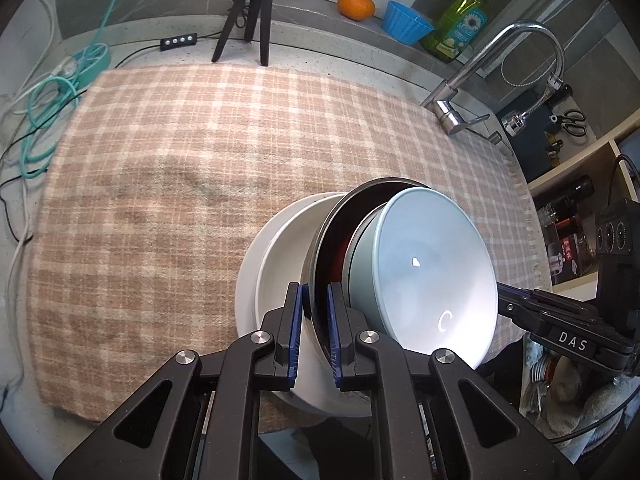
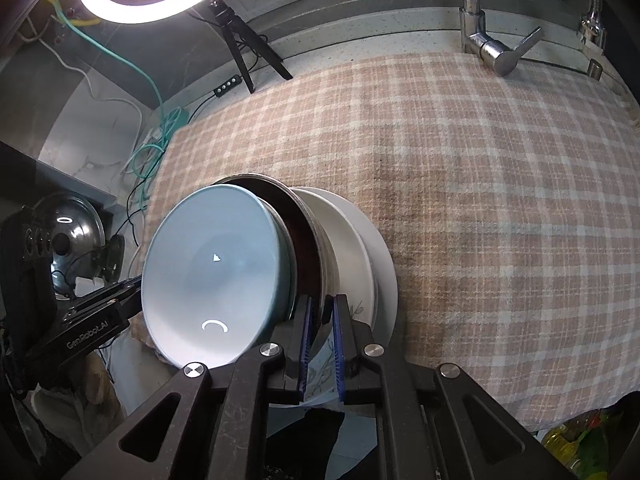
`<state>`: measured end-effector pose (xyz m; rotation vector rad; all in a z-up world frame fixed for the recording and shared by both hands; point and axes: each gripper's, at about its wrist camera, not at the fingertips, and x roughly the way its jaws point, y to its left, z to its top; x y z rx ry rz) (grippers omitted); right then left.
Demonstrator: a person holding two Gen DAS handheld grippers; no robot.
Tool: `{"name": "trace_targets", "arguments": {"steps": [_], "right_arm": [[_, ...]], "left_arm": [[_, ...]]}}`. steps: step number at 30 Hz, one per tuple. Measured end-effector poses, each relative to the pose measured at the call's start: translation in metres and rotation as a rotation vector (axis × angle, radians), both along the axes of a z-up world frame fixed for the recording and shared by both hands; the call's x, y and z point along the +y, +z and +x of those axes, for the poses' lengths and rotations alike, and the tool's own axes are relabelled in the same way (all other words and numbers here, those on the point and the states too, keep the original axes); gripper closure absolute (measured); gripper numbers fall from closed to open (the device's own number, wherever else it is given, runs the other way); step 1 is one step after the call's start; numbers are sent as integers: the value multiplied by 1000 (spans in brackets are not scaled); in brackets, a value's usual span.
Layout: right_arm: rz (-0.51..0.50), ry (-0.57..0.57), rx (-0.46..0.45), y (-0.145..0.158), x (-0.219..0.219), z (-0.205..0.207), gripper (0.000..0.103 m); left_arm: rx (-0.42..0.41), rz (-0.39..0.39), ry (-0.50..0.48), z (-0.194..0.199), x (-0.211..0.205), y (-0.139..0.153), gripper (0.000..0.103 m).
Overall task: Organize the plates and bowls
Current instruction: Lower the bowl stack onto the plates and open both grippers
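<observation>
A nested stack is held between both grippers above the checked cloth. A pale blue bowl sits inside a steel bowl with a dark red inside, and under them are a white bowl and a white plate. My left gripper is shut on the steel bowl's rim. My right gripper is shut on the steel bowl's rim from the opposite side; the blue bowl and white plate show there too. Each gripper appears in the other's view, at the far side of the stack.
A tripod stands at the back of the counter with a cable switch and teal cables on the left. An orange, blue cup and soap bottle sit on the ledge. The faucet is at the right.
</observation>
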<state>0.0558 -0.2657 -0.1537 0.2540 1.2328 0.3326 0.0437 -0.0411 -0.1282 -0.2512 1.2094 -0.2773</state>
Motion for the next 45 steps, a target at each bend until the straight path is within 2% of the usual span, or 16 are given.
{"name": "trace_targets", "arguments": {"steps": [20,32,37,45], "right_arm": [[5,-16,-6,1,0,-4,93],[0,-28,-43,12,-5,-11,92],[-27,-31,-75,18,-7,-17,92],[-32,-58,-124,32,-18,-26,92]], "left_arm": [[-24,16,-4,4,3,3,94],[-40,16,17,2,11,7,86],[-71,46,38,-2,19,17,86],[-118,48,86,-9,37,37,86]]}}
